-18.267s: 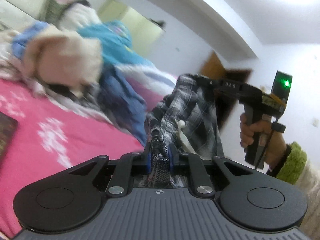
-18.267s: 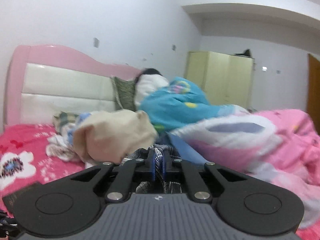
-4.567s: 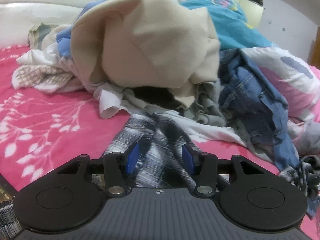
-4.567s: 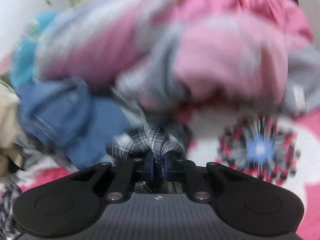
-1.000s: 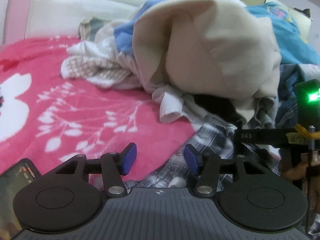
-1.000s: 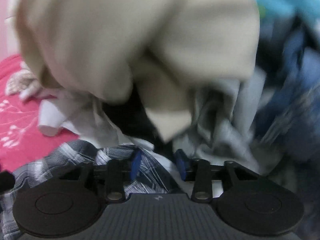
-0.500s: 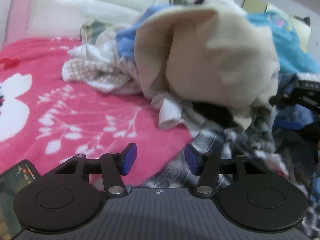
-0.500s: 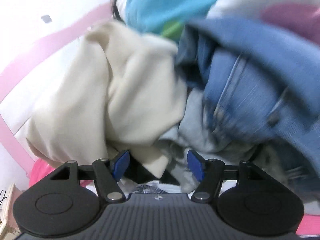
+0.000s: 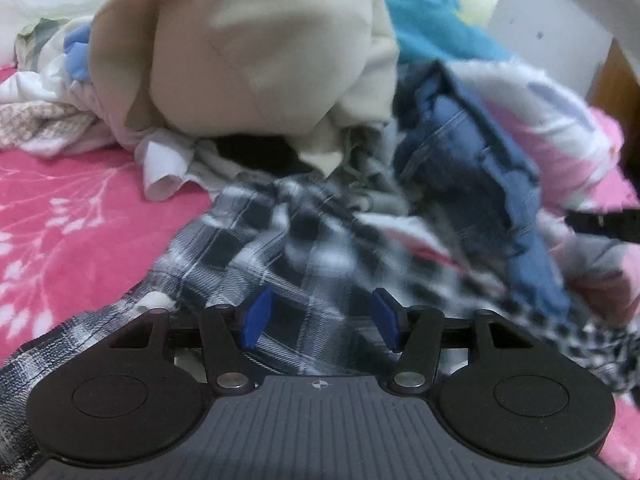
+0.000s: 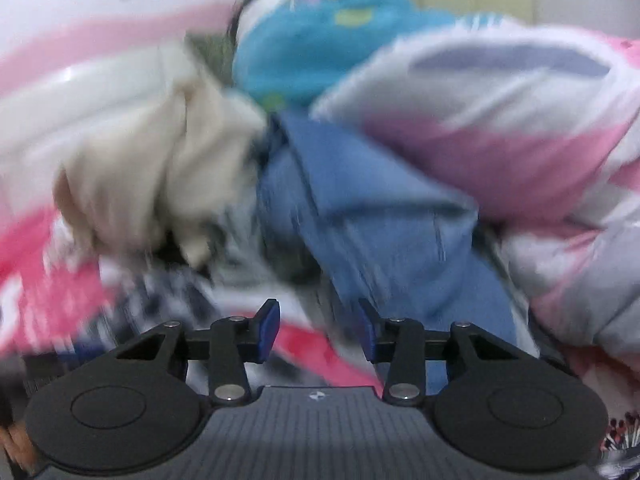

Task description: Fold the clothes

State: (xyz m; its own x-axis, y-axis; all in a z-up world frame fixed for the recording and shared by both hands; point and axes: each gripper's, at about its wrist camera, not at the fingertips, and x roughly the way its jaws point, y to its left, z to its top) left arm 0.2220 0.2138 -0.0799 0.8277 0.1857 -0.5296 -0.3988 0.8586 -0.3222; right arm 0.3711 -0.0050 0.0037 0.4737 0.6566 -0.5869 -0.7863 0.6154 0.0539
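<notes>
While two grippers are in play, only one garment lies spread out: a black-and-white plaid shirt [image 9: 280, 248], rumpled on the pink floral bedspread [image 9: 68, 216] at the foot of a clothes heap. The left gripper [image 9: 320, 318] hangs just over the shirt, its blue pads parted about halfway with the checked cloth showing below the gap, gripping nothing. The right gripper [image 10: 318, 330] is closing, its pads still apart and nothing caught between them; its view is badly smeared. In the heap, one cream garment [image 9: 256, 48] sits on top, one blue denim piece [image 9: 480, 176] slumps to its right, one turquoise garment [image 9: 428, 20] lies behind, and one pink-and-white quilt [image 9: 560, 132] bulks at the right. The shirt's checks are large, its cloth creased and unfolded, one strip trailing toward the lower left
</notes>
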